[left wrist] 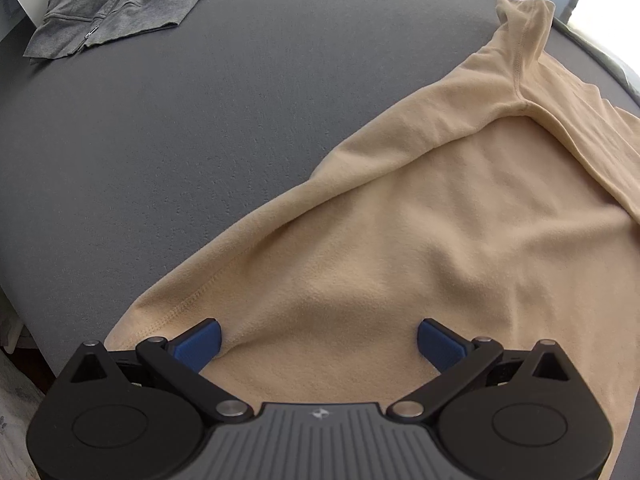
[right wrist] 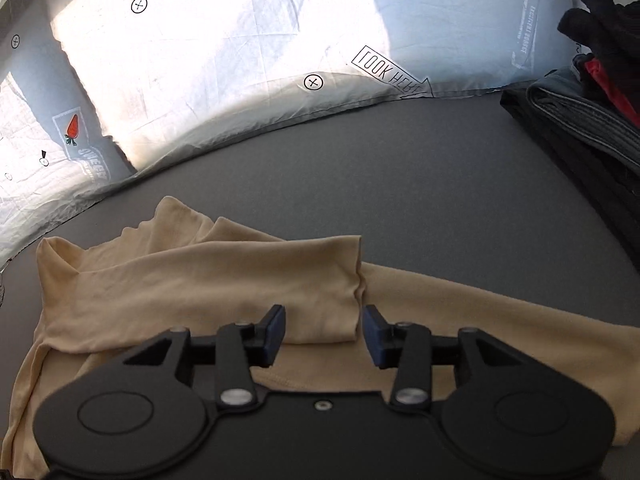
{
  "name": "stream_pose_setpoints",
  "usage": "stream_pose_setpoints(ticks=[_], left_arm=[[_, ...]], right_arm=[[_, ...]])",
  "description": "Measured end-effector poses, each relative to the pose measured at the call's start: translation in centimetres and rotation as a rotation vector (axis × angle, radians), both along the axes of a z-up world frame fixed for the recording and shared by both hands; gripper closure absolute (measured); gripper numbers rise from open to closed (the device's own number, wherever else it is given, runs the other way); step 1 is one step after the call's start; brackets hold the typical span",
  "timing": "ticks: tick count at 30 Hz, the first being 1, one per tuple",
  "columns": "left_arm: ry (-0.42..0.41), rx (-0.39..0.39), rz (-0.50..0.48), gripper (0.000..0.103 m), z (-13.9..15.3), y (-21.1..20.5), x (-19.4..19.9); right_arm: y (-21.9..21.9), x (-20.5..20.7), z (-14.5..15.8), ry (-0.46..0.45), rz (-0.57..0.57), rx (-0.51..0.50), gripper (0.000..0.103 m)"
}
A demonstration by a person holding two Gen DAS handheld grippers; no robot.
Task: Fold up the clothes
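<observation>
A beige long-sleeved shirt [left wrist: 440, 220] lies spread on the grey bed cover [left wrist: 200, 140]. Its hem edge runs down toward the lower left, and one sleeve [left wrist: 520, 40] reaches to the far right. My left gripper [left wrist: 319, 340] hovers over the hem area, open wide, with no cloth pinched between its blue pads. In the right wrist view the shirt [right wrist: 500, 312] has a sleeve [right wrist: 220, 280] folded across its body. My right gripper [right wrist: 325, 334] stands open just above that sleeve's end, pads apart and not pressing on the fabric.
A grey zip-up hoodie [left wrist: 120, 4] lies at the far left of the bed. A white printed pillow [right wrist: 240, 40] lines the far side. A stack of dark folded clothes [right wrist: 580, 140] sits at the right. Bare grey cover [right wrist: 440, 184] stretches between them.
</observation>
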State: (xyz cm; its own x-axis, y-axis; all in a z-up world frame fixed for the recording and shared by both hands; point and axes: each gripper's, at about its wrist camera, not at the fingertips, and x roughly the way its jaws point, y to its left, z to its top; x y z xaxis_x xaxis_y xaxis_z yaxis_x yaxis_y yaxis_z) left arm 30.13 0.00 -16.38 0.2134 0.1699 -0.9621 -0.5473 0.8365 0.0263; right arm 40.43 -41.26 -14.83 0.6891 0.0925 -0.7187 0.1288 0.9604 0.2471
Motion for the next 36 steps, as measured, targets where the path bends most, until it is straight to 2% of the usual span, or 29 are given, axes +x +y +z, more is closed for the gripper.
stream_pose_setpoints(ticks=[4, 8, 13, 15, 18, 23, 26, 32, 36], left_arm=[[-0.028, 0.011, -0.046, 0.000, 0.2, -0.5, -0.5], [-0.035, 0.015, -0.150, 0.000, 0.4, -0.7, -0.4], [0.000, -0.028, -0.317, 0.000, 0.1, 3.5, 1.3], [-0.009, -0.047, -0.379, 0.000, 0.5, 4.1, 1.2], [-0.043, -0.096, -0.416, 0.000, 1.5, 5.8, 0.3], [-0.072, -0.056, -0.460, 0.000, 3.1, 9.1, -1.4], [-0.079, -0.034, -0.487, 0.000, 3.2, 11.3, -0.6], [-0.034, 0.007, -0.537, 0.000, 2.0, 15.6, -1.1], [0.000, 0.019, -0.554, 0.000, 1.0, 18.3, -2.3]], right_arm=[[1.8, -3.4, 0.0, 0.005, -0.018, 0.037, 0.060], [4.6, -6.0, 0.0, 0.027, -0.012, 0.063, 0.060], [9.6, -8.6, 0.5, 0.024, 0.025, 0.046, 0.056], [11.6, -9.4, 0.8, 0.021, 0.017, 0.057, 0.055], [14.7, -10.7, 1.3, 0.015, 0.026, 0.062, 0.055], [19.9, -12.3, 1.1, 0.035, 0.040, 0.068, 0.055], [23.0, -13.1, 0.9, 0.044, 0.050, 0.100, 0.056], [29.8, -13.8, 0.2, 0.067, 0.098, 0.167, 0.070], [34.0, -14.0, -1.0, 0.108, 0.144, 0.258, 0.080]])
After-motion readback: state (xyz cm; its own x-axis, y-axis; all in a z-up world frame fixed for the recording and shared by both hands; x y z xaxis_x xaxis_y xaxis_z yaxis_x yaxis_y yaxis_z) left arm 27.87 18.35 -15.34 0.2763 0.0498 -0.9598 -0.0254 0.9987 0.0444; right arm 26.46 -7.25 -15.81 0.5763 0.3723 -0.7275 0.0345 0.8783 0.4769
